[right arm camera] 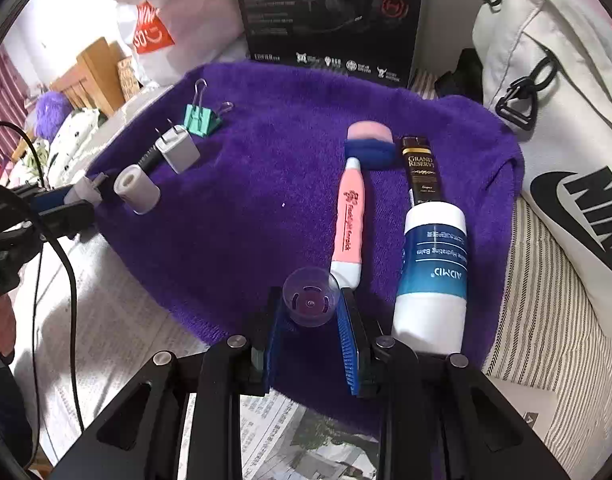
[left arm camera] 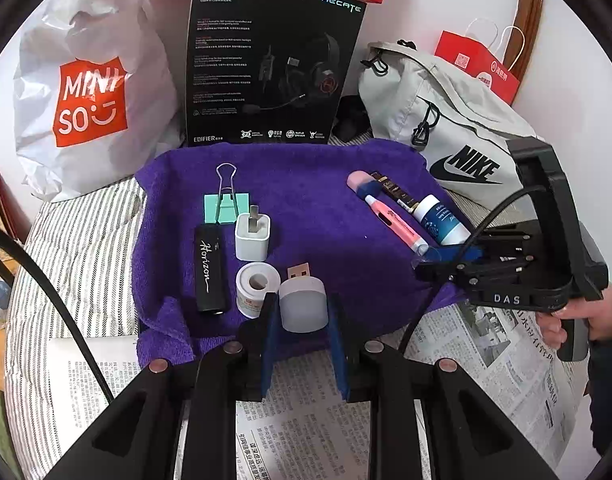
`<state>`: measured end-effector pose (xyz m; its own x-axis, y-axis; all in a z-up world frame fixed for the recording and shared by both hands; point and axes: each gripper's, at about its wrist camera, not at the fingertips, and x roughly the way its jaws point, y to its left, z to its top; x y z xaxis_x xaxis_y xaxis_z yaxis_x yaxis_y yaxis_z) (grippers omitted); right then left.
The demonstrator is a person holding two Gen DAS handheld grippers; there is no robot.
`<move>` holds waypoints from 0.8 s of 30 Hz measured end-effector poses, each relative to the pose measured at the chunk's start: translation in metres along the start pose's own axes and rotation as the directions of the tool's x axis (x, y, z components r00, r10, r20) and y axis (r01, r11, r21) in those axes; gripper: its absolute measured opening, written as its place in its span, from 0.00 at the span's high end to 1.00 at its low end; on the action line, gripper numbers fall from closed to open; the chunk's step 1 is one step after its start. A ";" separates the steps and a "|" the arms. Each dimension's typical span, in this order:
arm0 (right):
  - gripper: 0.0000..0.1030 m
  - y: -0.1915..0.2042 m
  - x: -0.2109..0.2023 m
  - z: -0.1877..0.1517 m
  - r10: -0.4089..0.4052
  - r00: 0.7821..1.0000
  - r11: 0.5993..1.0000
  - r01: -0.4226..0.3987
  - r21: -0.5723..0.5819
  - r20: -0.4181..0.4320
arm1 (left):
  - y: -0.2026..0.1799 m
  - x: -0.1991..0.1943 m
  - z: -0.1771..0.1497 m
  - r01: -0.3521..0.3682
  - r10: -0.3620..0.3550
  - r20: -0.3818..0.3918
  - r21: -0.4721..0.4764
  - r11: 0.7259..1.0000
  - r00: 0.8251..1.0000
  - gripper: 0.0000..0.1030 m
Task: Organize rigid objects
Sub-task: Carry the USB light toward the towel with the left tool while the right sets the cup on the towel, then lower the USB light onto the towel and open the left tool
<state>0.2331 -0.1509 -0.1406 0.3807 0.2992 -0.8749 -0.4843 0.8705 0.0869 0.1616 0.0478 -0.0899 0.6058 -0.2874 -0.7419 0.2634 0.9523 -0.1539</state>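
My left gripper (left arm camera: 302, 300) is shut on a white USB night light (left arm camera: 303, 312), held low over the near edge of a purple towel (left arm camera: 326, 208). Beside it on the towel lie a white tape roll (left arm camera: 255, 286), a black Horizon stick (left arm camera: 209, 270), a white charger plug (left arm camera: 252, 238) and a green binder clip (left arm camera: 225, 206). My right gripper (right arm camera: 310, 298) is shut on a small clear plastic cap (right arm camera: 310, 306) at the towel's near edge. Just beyond it lie a pink pen (right arm camera: 348, 224), a white and blue balm bottle (right arm camera: 432, 272) and a brown sachet (right arm camera: 422, 172).
A black headset box (left arm camera: 273, 64) stands behind the towel, with a white Miniso bag (left arm camera: 93, 92) to its left and a white Nike bag (left arm camera: 446, 120) to its right. Newspaper (left arm camera: 306, 420) covers the striped bedding in front. A hand (left arm camera: 578, 316) holds the right gripper's handle.
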 end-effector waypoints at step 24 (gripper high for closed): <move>0.49 -0.002 -0.039 -0.021 -0.021 0.996 1.000 0.019 0.021 0.091 | -0.006 0.004 0.007 -0.024 0.024 -0.034 0.022 0.999 0.999 0.78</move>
<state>0.2024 -0.1729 -0.1164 0.4614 0.3151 -0.8294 -0.4602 0.8842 0.0799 0.1678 0.0407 -0.0872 0.5864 -0.2605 -0.7670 0.2654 0.9564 -0.1219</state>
